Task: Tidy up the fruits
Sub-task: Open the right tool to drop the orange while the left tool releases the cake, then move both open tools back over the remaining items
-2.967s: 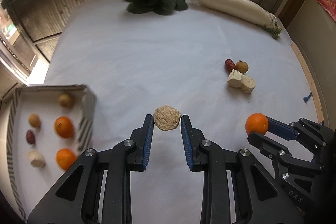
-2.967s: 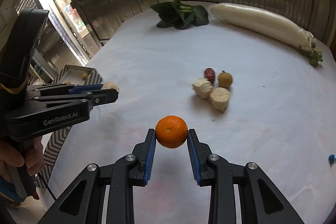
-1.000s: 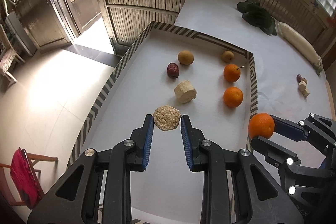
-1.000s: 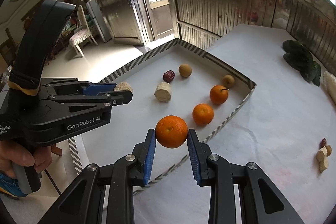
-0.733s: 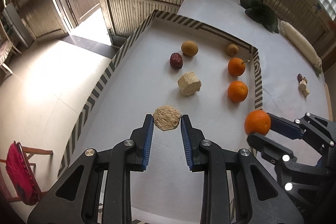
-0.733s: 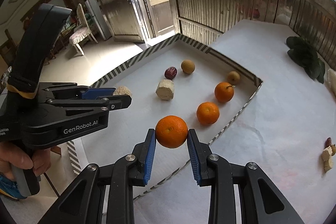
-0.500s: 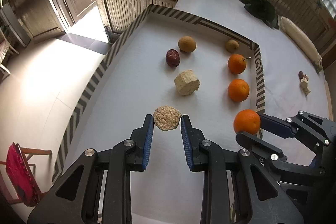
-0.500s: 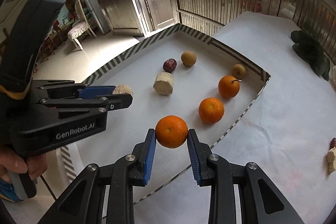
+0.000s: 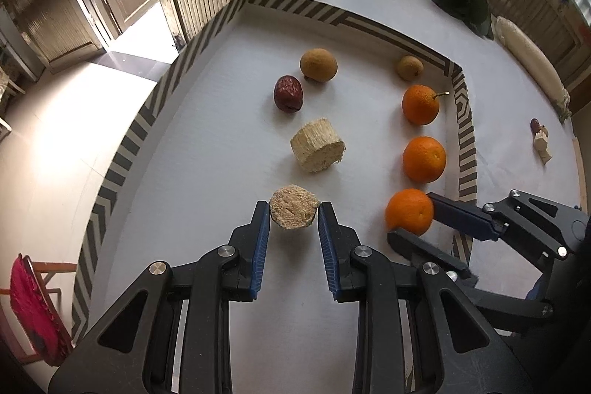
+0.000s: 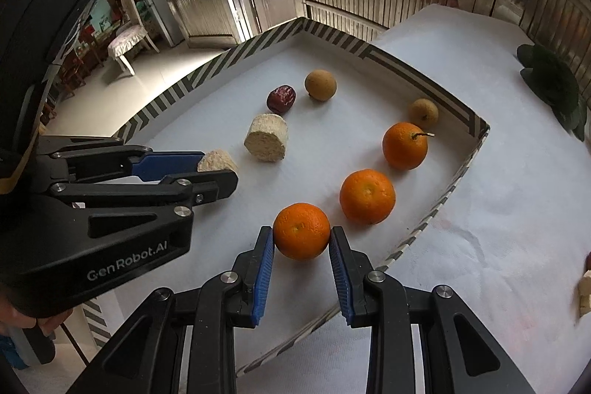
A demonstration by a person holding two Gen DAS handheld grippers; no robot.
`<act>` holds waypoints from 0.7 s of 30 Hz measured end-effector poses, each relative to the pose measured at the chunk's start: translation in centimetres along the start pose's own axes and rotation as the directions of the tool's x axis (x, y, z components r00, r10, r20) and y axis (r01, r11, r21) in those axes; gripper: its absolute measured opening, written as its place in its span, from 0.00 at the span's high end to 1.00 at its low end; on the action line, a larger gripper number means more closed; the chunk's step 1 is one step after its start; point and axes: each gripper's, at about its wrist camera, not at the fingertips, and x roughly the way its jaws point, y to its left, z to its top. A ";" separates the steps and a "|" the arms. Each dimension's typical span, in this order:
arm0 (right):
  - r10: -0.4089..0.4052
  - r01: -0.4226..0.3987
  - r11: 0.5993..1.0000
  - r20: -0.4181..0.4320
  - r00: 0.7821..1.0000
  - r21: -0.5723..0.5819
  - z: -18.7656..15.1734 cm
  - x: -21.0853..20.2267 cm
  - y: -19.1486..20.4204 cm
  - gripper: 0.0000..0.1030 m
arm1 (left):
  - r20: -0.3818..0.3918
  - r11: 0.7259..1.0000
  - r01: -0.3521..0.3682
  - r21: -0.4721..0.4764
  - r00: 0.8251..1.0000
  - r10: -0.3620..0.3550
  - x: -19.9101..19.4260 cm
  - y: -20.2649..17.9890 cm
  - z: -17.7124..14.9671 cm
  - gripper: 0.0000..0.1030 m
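Overhead, left wrist view: left hand-held gripper (image 9: 293, 220) nearly closed, blue pads clamped on a pale fibrous chunk (image 9: 293, 211), held above the white floor of the striped-rim tray (image 9: 122, 150). At 12 o'clock from it lies a second fibrous chunk (image 9: 317, 150), then a red date (image 9: 288, 93) and a brown round fruit (image 9: 318, 64). At 3 o'clock the right hand-held gripper (image 9: 410, 220) grips an orange (image 9: 409, 211); two more oranges (image 9: 424, 159) run toward 1 o'clock along the tray's right wall.

Right wrist view: right hand-held gripper (image 10: 301, 240) clamped on the orange (image 10: 301, 230) inside the tray (image 10: 443, 194). Left hand-held gripper (image 10: 218, 172) at 10 o'clock. Leafy greens (image 10: 554, 87) on the bench (image 10: 517, 209) at 2 o'clock
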 end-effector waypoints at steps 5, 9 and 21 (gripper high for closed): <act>-0.008 0.008 1.000 0.009 1.000 -0.001 0.0 -0.1 0.0 0.69 | -0.008 0.999 0.041 -0.019 0.999 -0.041 0.4 0.5 0.0 0.75; -0.004 0.003 1.000 0.029 1.000 0.022 -0.1 -0.8 -0.5 0.66 | -0.002 0.997 0.077 -0.027 0.997 -0.077 0.2 1.3 -0.1 0.61; -0.012 0.004 0.998 0.112 0.994 0.066 -0.5 -4.0 -1.5 0.64 | 0.072 1.000 0.004 -0.002 0.997 -0.004 -2.1 0.1 0.2 0.42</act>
